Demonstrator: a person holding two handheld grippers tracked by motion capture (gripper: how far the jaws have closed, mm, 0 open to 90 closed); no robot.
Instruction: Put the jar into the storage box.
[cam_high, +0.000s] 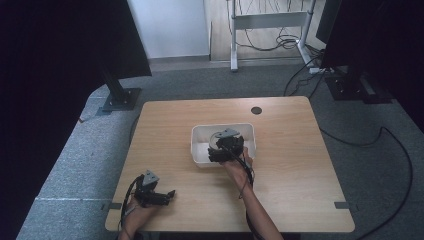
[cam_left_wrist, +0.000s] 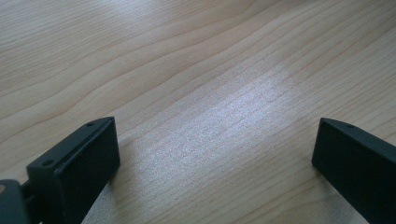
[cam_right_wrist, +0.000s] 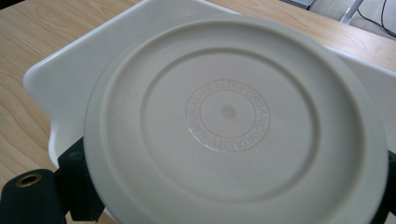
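Round cream plastic plate (cam_right_wrist: 233, 121) gripped by the right gripper (cam_high: 225, 148) over the white rectangular plastic tub (cam_high: 200, 145).

Held upside down — embossed ring of lettering facing the camera, black jaws clamped on its rim at either side; tub near the middle of the pale wooden table (cam_high: 280, 190). Left gripper (cam_high: 159, 196) resting near the table's front left corner — jaws spread wide, holding nothing.

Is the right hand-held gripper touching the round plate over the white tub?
Touching. In the right gripper view, the plate spans the space between the right hand-held gripper's black jaws, its rim pressed against the left one, above the white tub.
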